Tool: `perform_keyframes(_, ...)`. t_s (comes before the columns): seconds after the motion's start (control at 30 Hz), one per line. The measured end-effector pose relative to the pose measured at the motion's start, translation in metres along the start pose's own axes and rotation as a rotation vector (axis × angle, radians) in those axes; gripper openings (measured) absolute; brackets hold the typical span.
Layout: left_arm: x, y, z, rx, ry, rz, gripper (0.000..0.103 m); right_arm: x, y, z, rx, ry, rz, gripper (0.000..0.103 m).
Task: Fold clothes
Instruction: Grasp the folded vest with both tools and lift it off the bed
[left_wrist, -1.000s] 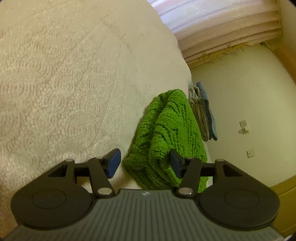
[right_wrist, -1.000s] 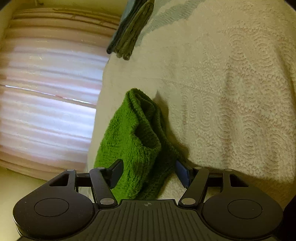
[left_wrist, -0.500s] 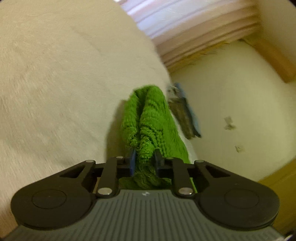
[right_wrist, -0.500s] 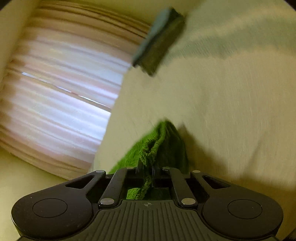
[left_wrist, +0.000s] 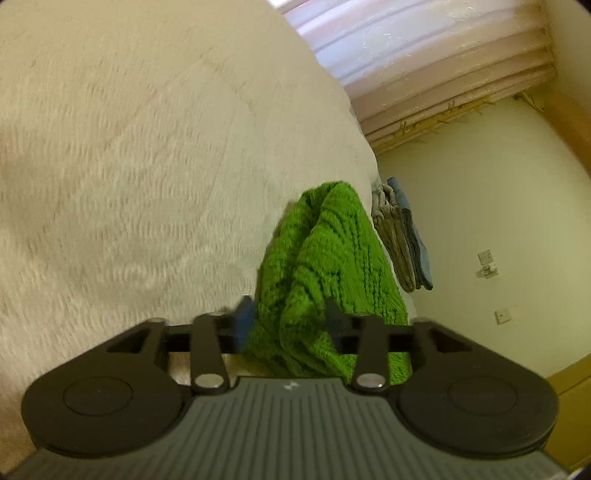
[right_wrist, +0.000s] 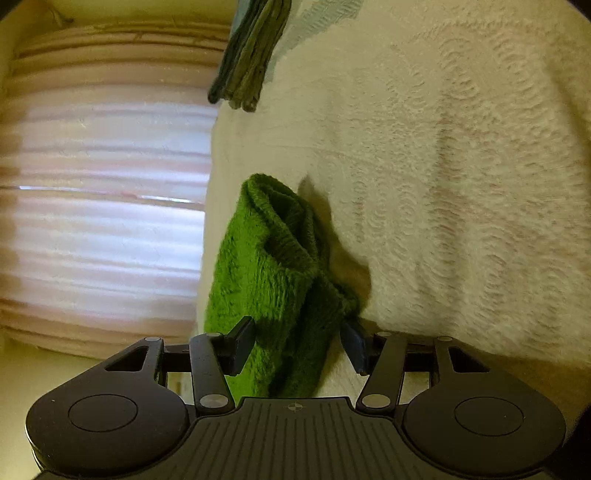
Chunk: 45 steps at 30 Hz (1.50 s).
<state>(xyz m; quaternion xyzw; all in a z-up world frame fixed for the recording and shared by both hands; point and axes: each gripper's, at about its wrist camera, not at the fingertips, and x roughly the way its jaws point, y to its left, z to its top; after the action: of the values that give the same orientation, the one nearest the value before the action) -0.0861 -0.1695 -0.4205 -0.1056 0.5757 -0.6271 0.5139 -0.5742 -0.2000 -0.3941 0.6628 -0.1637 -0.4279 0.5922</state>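
Both the left gripper (left_wrist: 286, 322) and the right gripper (right_wrist: 297, 341) hold their jaws released around the folded green sweater (left_wrist: 332, 266) lying near the bed (left_wrist: 129, 166) edge, probably to leave it beside the folded stack (left_wrist: 402, 236).

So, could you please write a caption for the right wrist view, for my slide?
Open right hand-held gripper straddling a bunched green knit garment on a cream bedspread, folded clothes lying beyond.

Bare bedspread (left_wrist: 129, 166) lies open leftward; green knit (left_wrist: 332, 266) and folded stack (left_wrist: 402, 240) block the edge.
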Motion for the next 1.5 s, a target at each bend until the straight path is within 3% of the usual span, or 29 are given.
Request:
perform_keyframes(0.1,0.01,0.002,-0.002,-0.018,0.025,-0.013,0.045,0.008,0.006,0.004,-0.033,-0.018,-0.008,0.055)
perform_keyframes(0.17,0.011,-0.001,-0.002,-0.009,0.028,-0.028,0.034,0.011,0.013,0.006,-0.075,-0.026,-0.013,0.028)
perform_keyframes(0.23,0.011,-0.005,-0.002,-0.001,0.032,-0.043,0.022,0.009,0.025,0.01,-0.147,-0.041,-0.007,0.013)
perform_keyframes(0.27,0.012,-0.007,-0.002,0.003,0.033,-0.05,0.02,0.004,0.036,0.011,-0.207,-0.05,0.004,0.012)
perform_keyframes(0.37,0.003,-0.013,-0.005,-0.013,0.031,-0.135,0.019,-0.011,0.067,0.014,-0.343,-0.077,0.034,0.011)
perform_keyframes(0.47,-0.005,-0.007,-0.016,-0.065,0.034,-0.186,0.019,-0.018,0.067,0.012,-0.367,-0.062,0.036,0.011)
perform_keyframes(0.53,-0.002,0.0,-0.024,-0.039,0.047,-0.115,0.019,-0.014,0.048,0.009,-0.33,-0.027,-0.044,0.012)
perform_keyframes(0.6,0.004,0.003,-0.034,0.014,0.062,-0.027,0.022,-0.013,0.018,0.008,-0.234,-0.027,-0.079,0.027)
perform_keyframes(0.67,-0.003,-0.007,-0.037,0.079,0.041,-0.006,0.025,-0.014,-0.002,0.008,-0.167,-0.032,-0.093,0.029)
perform_keyframes(0.73,-0.012,-0.017,-0.037,0.131,0.014,0.018,0.026,-0.014,0.001,0.008,-0.172,-0.036,-0.084,0.04)
perform_keyframes(0.87,-0.033,-0.032,-0.037,0.192,-0.039,0.044,0.026,-0.014,0.008,0.007,-0.182,-0.044,-0.067,0.042)
perform_keyframes(0.9,-0.038,-0.034,-0.037,0.197,-0.05,0.042,0.031,-0.014,0.009,0.007,-0.184,-0.046,-0.063,0.042)
perform_keyframes(0.93,-0.039,-0.033,-0.037,0.183,-0.048,0.036,0.039,-0.014,0.011,0.007,-0.187,-0.048,-0.059,0.042)
perform_keyframes(1.03,-0.037,-0.03,-0.037,0.147,-0.035,0.031,0.039,-0.014,0.015,0.006,-0.194,-0.054,-0.046,0.041)
perform_keyframes(1.1,-0.027,-0.028,-0.039,0.159,-0.009,0.036,0.033,-0.014,0.019,0.006,-0.199,-0.058,-0.038,0.035)
perform_keyframes(1.13,-0.02,-0.028,-0.041,0.164,0.012,0.051,0.012,-0.014,0.02,0.005,-0.217,-0.068,-0.042,0.005)
perform_keyframes(1.2,-0.019,-0.031,-0.047,0.186,0.022,0.015,0.011,-0.015,0.025,0.002,-0.265,-0.094,-0.059,0.004)
perform_keyframes(1.27,-0.023,-0.038,-0.054,0.272,0.015,-0.006,0.01,-0.021,0.025,-0.002,-0.333,-0.126,-0.101,0.004)
perform_keyframes(1.4,-0.017,-0.031,-0.062,0.338,0.033,0.051,0.012,-0.01,0.018,-0.005,-0.378,-0.071,-0.181,0.005)
perform_keyframes(1.43,-0.017,-0.029,-0.063,0.344,0.035,0.059,0.013,-0.011,0.021,-0.007,-0.404,-0.07,-0.181,0.008)
perform_keyframes(1.47,-0.018,-0.033,-0.06,0.356,0.035,0.058,0.013,-0.013,0.026,-0.008,-0.428,-0.067,-0.179,0.029)
perform_keyframes(1.5,-0.02,-0.036,-0.057,0.369,0.034,0.058,0.016,-0.017,0.031,-0.008,-0.443,-0.077,-0.177,0.041)
